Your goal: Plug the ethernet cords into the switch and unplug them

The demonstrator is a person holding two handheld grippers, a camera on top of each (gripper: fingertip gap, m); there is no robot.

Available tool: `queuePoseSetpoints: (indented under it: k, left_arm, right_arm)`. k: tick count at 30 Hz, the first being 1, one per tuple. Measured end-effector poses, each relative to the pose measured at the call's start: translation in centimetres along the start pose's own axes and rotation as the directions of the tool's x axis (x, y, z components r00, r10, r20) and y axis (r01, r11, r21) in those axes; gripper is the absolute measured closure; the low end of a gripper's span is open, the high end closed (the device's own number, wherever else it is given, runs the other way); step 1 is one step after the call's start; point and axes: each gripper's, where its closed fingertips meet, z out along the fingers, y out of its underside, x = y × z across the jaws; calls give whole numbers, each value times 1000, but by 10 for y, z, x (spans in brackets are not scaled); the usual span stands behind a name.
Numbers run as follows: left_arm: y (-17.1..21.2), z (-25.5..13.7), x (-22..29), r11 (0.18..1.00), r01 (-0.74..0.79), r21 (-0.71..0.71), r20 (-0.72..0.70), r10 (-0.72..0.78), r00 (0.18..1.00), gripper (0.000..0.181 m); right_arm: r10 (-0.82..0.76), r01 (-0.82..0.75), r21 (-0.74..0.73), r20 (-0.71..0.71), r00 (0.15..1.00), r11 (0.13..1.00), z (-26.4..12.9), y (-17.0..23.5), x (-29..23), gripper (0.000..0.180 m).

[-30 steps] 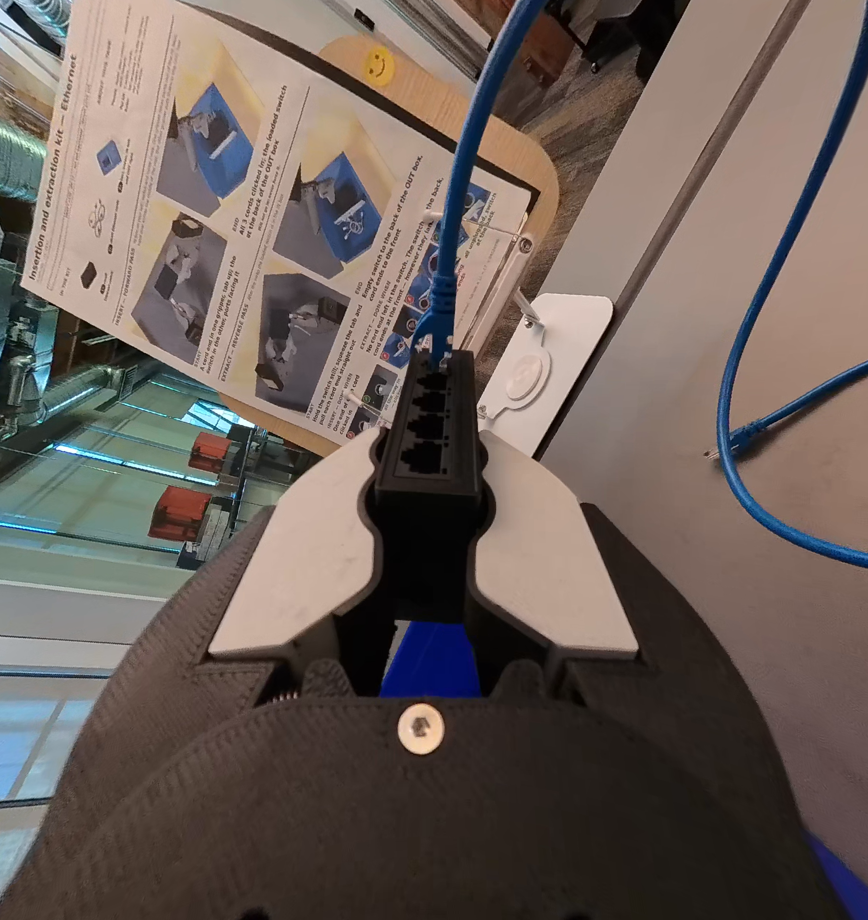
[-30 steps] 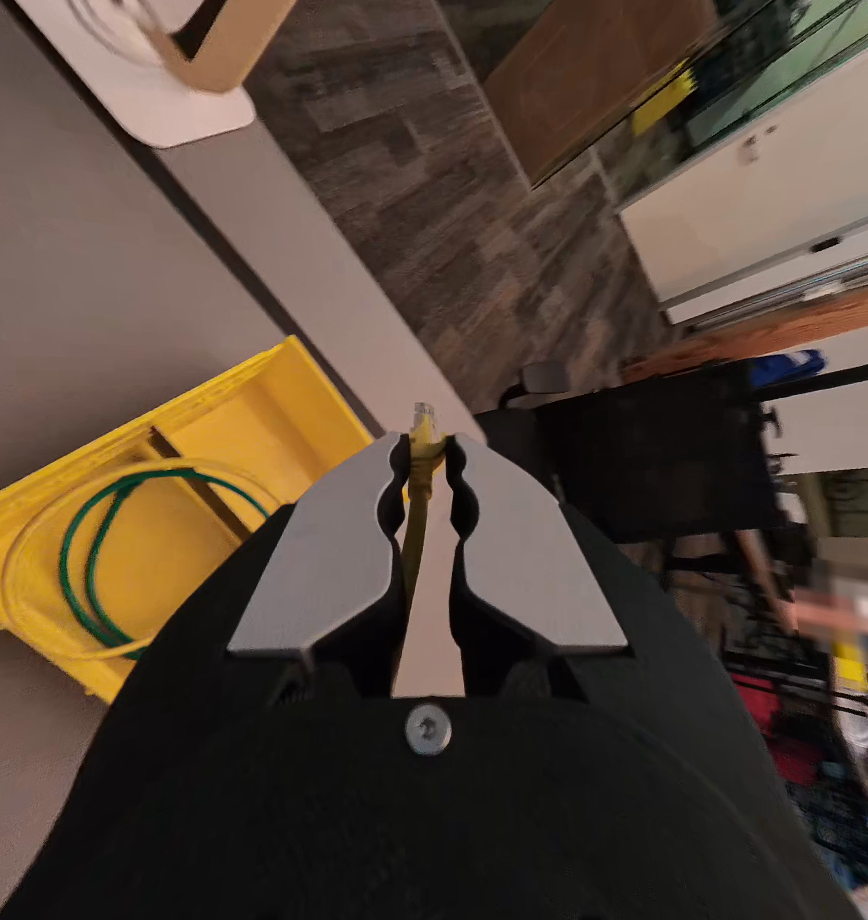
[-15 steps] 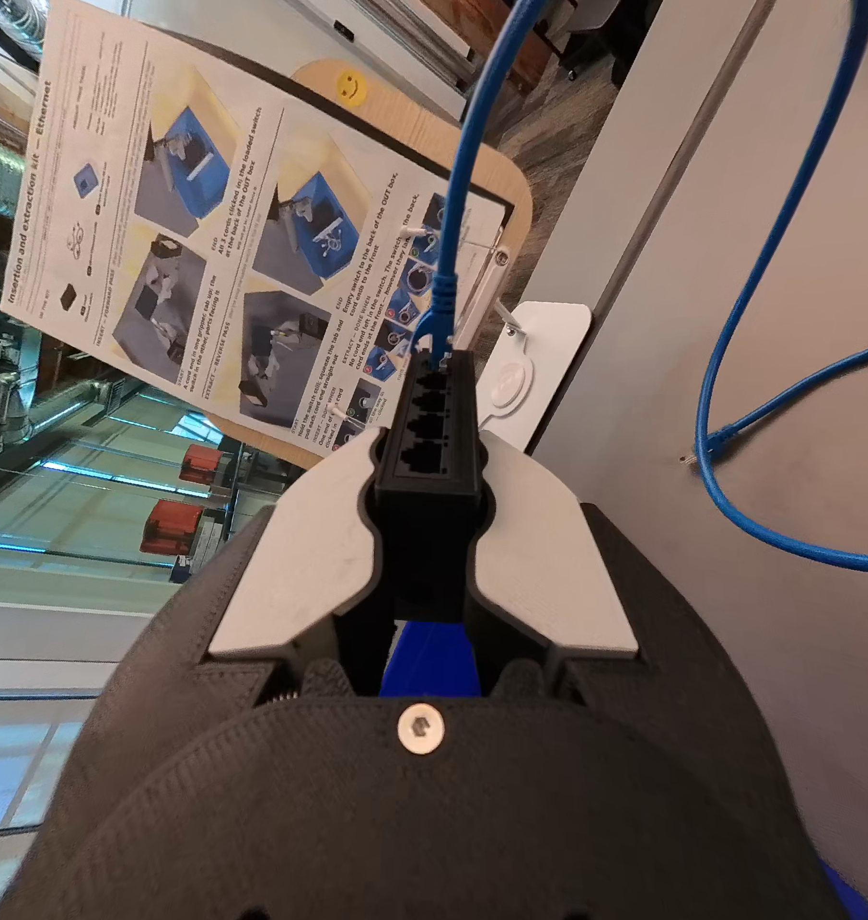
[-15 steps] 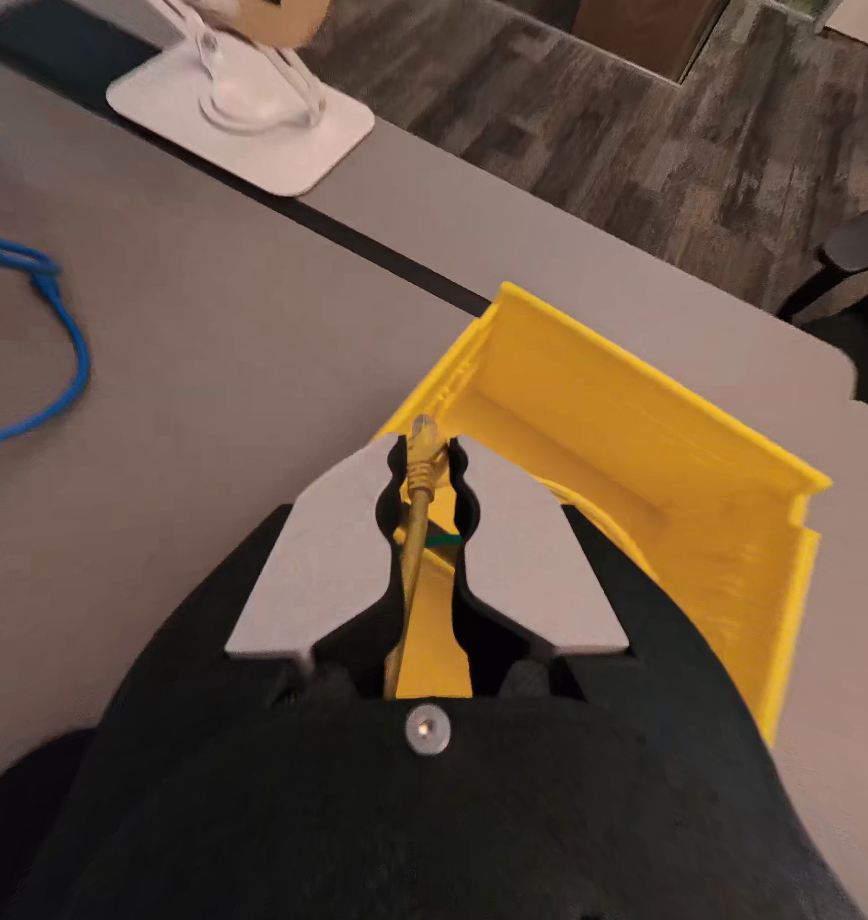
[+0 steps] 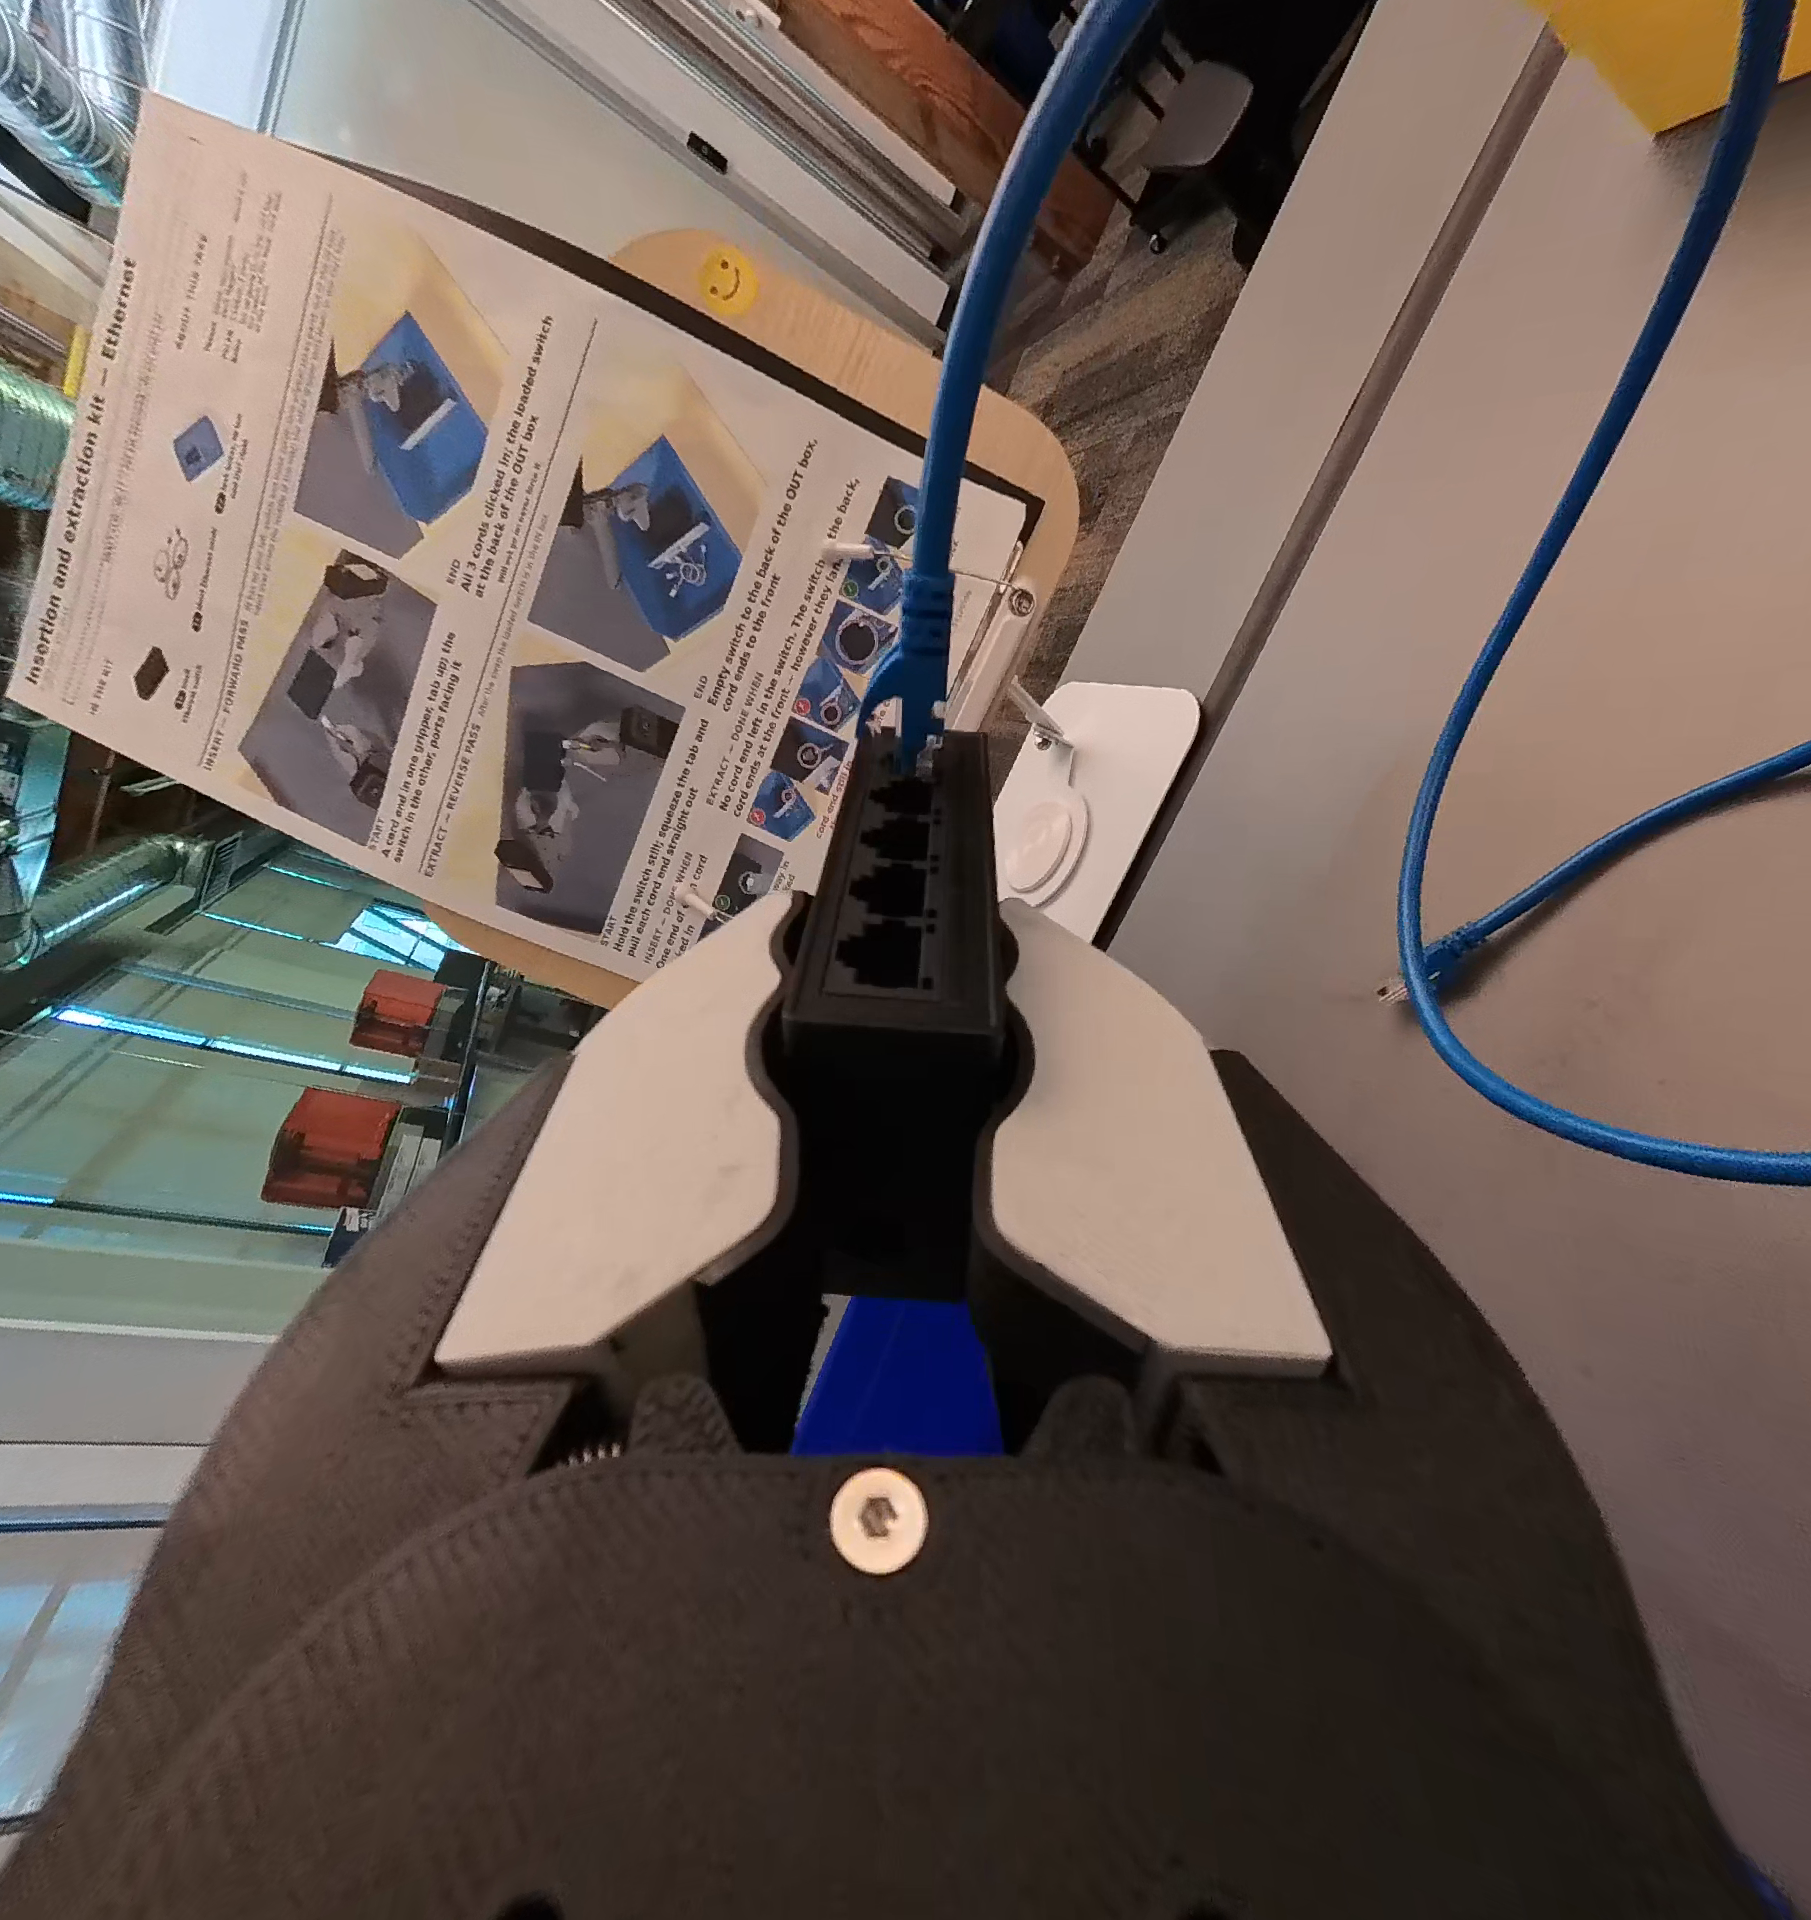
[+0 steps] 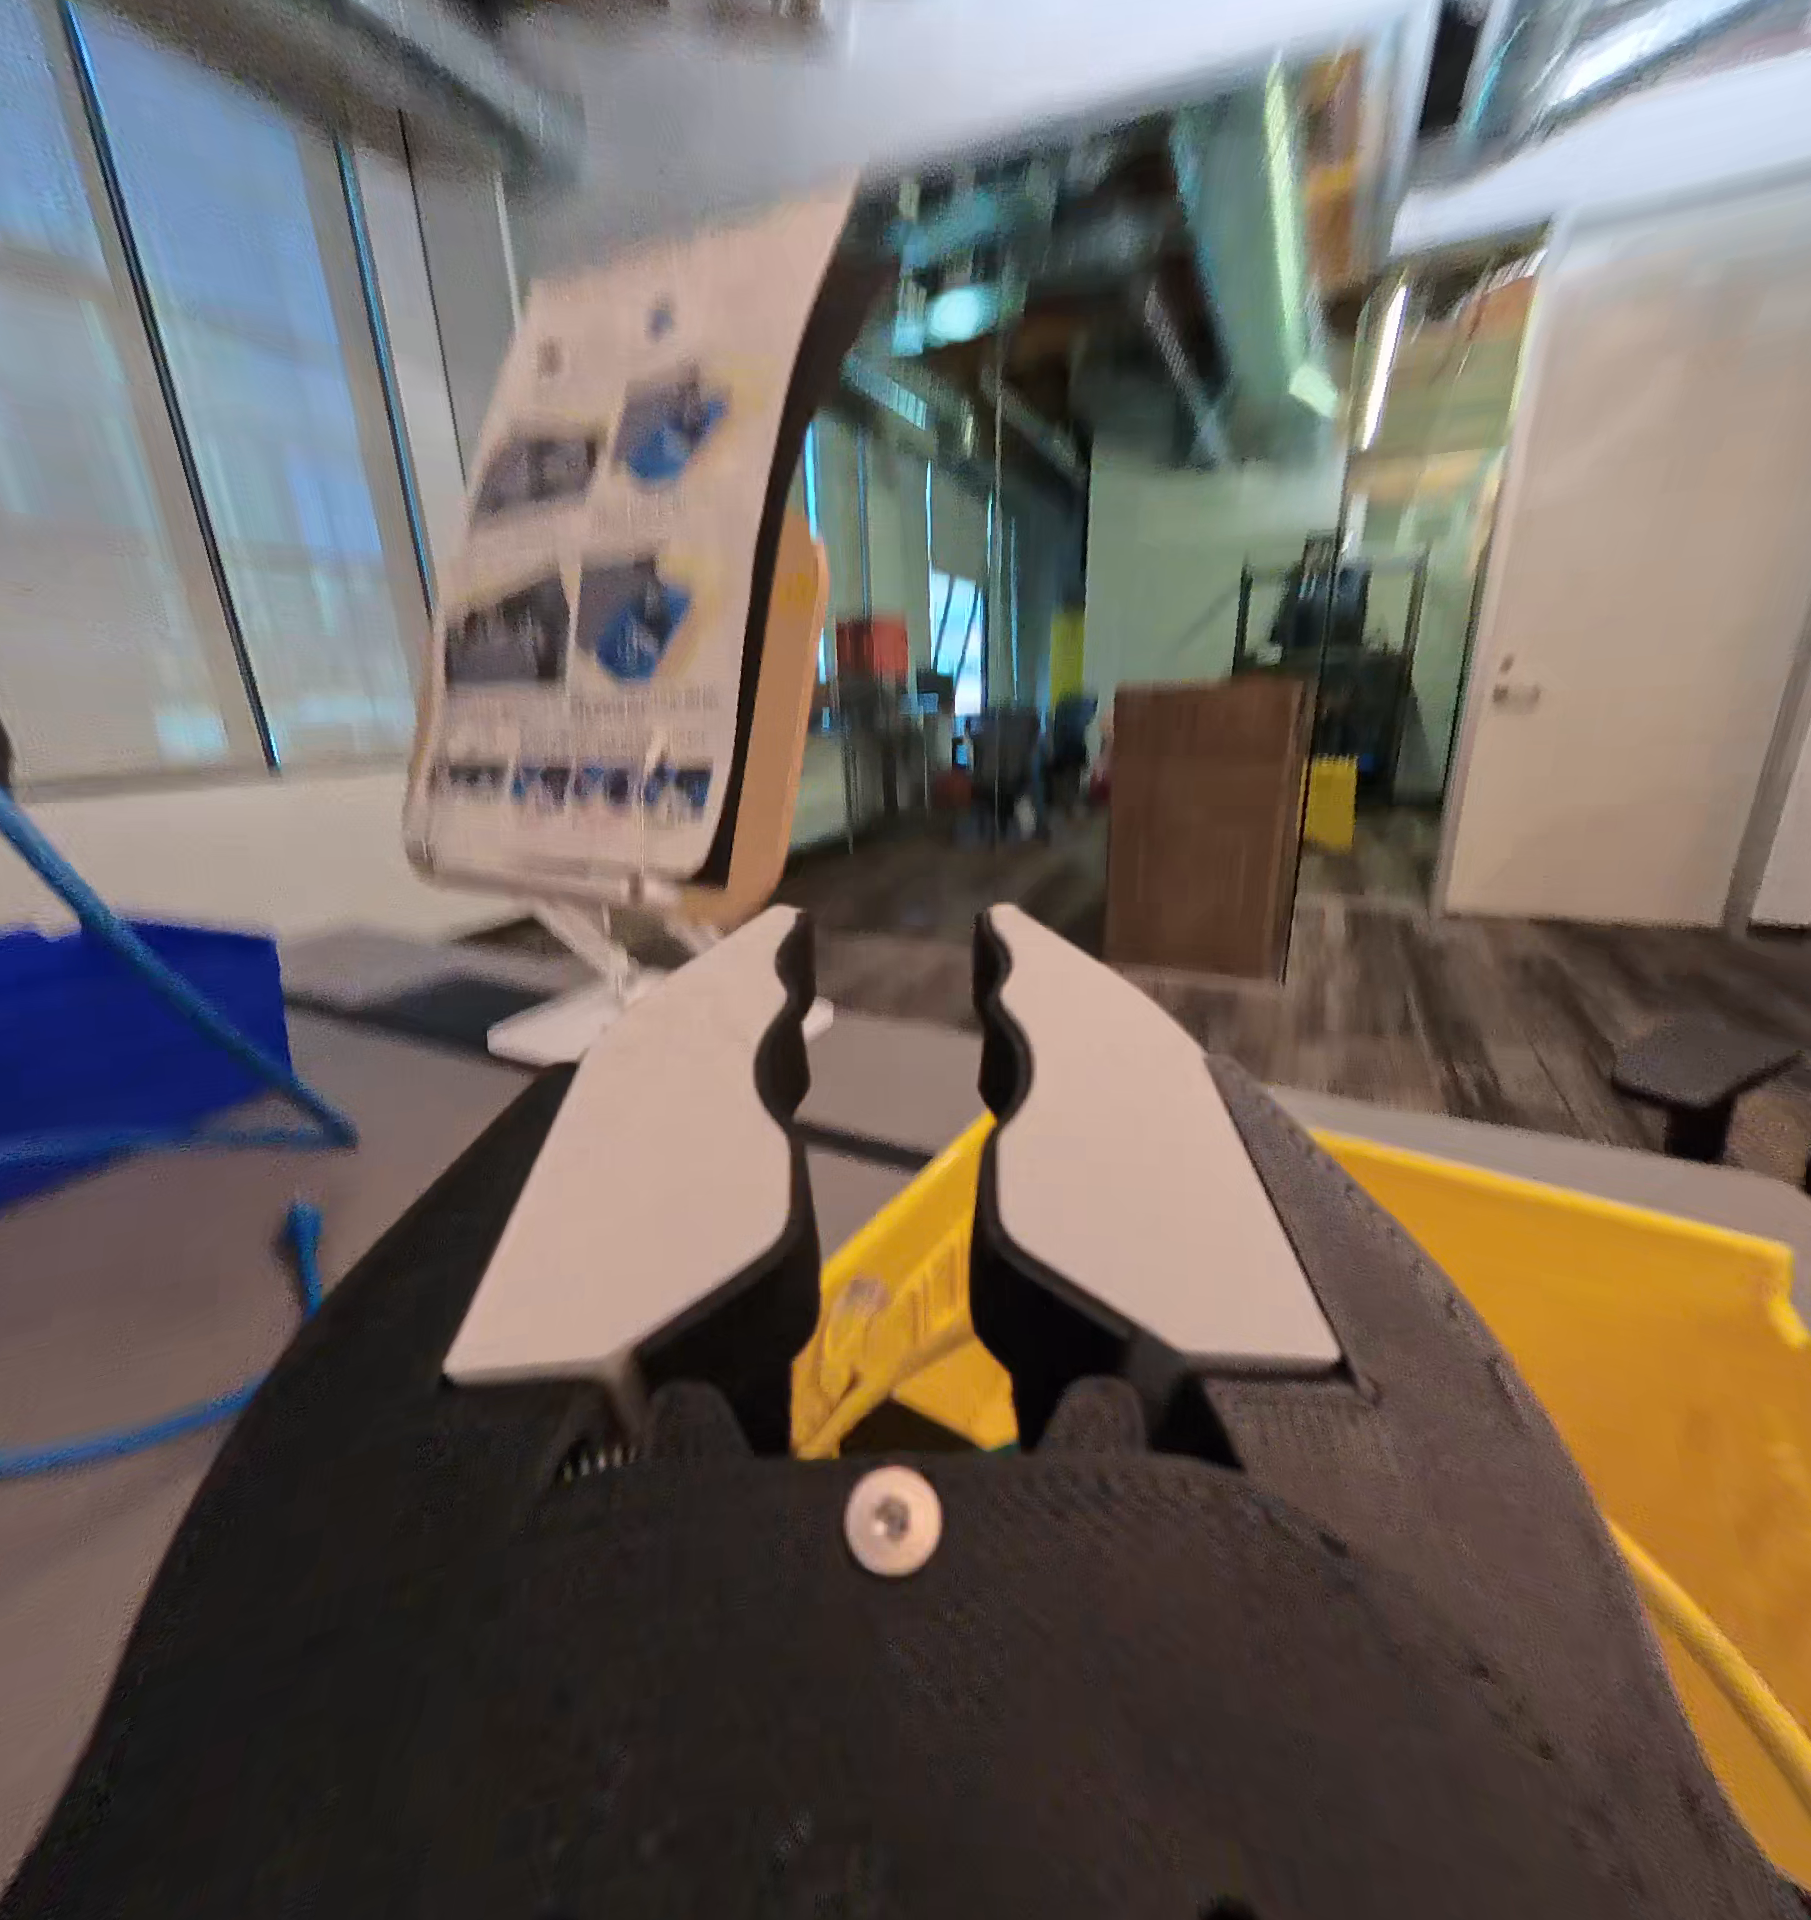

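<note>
My left gripper [image 5: 899, 920] is shut on the black switch [image 5: 896, 1049], ports facing up. A blue cord [image 5: 958, 395] is plugged into the switch's farthest port; its loose end [image 5: 1441, 948] lies on the grey table. My right gripper [image 6: 890, 925] is open and holds nothing. The yellow cord's plug [image 6: 859, 1314] shows low between its fingers, over the yellow bin [image 6: 1524, 1309]. More yellow cord [image 6: 1732, 1704] runs along the bin at the lower right. The right wrist view is blurred.
An instruction sheet on a wooden stand [image 5: 444, 540] rises at the table's far edge on a white base [image 5: 1109, 790]. A blue bin [image 6: 101, 1039] sits left of the right gripper. The blue cord [image 6: 132, 940] stretches across in front of it. Some 40 cm of space lies between my two pairs of fingers.
My right gripper has opened and let go of the yellow cord, and has tilted up from the yellow bin. My left gripper still holds the switch and has barely shifted.
</note>
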Motion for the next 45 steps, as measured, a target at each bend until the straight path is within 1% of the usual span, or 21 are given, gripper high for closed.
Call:
queuePoseSetpoints:
  k: [1, 2, 3, 4, 5, 7, 10, 12, 14, 16, 19, 21, 22, 24, 27, 31, 34, 37, 39, 42, 45]
  left_arm:
    - [0, 0, 0, 1000, -2, 0, -1, 2, 1000, 151]
    - [0, -1, 0, 1000, -4, 0, -1, 4, 1000, 151]
    - [0, -1, 0, 1000, -7, 3, -2, 7, 1000, 151]
    - [0, -1, 0, 1000, -10, 9, -1, 10, 1000, 151]
    - [-2, -1, 1, 1000, -14, 22, 1, 14, 1000, 151]
    - [-9, -3, 2, 997, -30, 65, 9, 30, 1000, 151]
    - [-26, -8, 9, 985, -91, 148, 26, 88, 996, 151]
    - [-35, -11, 15, 978, -117, 175, 24, 114, 993, 151]
    - [-41, -14, 20, 971, -144, 191, 27, 141, 990, 151]
    - [-46, -18, 22, 967, -158, 199, 33, 155, 987, 151]
    - [-54, -24, 23, 960, -157, 231, 30, 154, 988, 151]
    - [-60, -30, 25, 952, -163, 258, 27, 162, 986, 151]
    - [-62, -32, 25, 948, -168, 269, 30, 166, 986, 151]
    - [-65, -36, 25, 945, -177, 276, 40, 173, 984, 151]
    - [-68, -40, 24, 939, -178, 295, 45, 173, 984, 151]
    - [-70, -42, 25, 932, -184, 312, 42, 180, 983, 151]
    - [-71, -43, 27, 929, -175, 326, 24, 177, 984, 151]
    - [-72, -42, 25, 931, -143, 335, 37, 139, 990, 150]
    - [-73, -40, 20, 930, -141, 340, 98, 114, 989, 144]
    - [-74, -37, 22, 936, -101, 338, 66, 83, 994, 144]
    - [-77, -37, 24, 934, -86, 347, 47, 75, 996, 147]
  right_arm:
    - [-14, 15, 44, -6, 1000, 999, -2, -10, 4, 151]
    - [-84, 84, 12, -37, 996, 996, -2, -15, 10, 152]
    - [-182, 176, -80, -77, 980, 981, -1, -16, 16, 153]
    - [-277, 264, -161, -59, 959, 951, 1, -19, 12, 150]
    - [-345, 339, -193, 3, 939, 921, 7, -28, -4, 146]
    - [-458, 483, -174, 164, 874, 858, 21, -50, -62, 141]
    - [-642, 699, -36, 363, 675, 714, 39, -75, -168, 136]
    - [-744, 801, 82, 436, 506, 593, 44, -81, -232, 136]
    - [-806, 853, 187, 473, 356, 487, 46, -80, -282, 137]
    - [-840, 902, 216, 492, 230, 373, 53, -67, -307, 138]
    - [-868, 951, 237, 492, 57, 197, 65, -44, -316, 141]
    - [-879, 963, 247, 475, -28, 103, 72, -35, -316, 146]
    - [-879, 969, 238, 474, -52, 71, 75, -33, -315, 150]
    - [-889, 970, 235, 454, -54, 62, 80, -36, -315, 156]
    - [-876, 969, 231, 481, -35, 88, 82, -38, -315, 164]
    - [-864, 969, 231, 502, -45, 84, 81, -38, -318, 163]
    - [-847, 973, 203, 532, -18, 107, 79, -37, -318, 165]
    - [-840, 978, 152, 542, 41, 146, 78, -40, -318, 165]
    - [-850, 984, 124, 525, 42, 125, 77, -42, -319, 166]
    - [-847, 992, 61, 528, 59, 107, 76, -42, -317, 166]
    - [-860, 997, 64, 509, 7, 46, 73, -44, -315, 166]
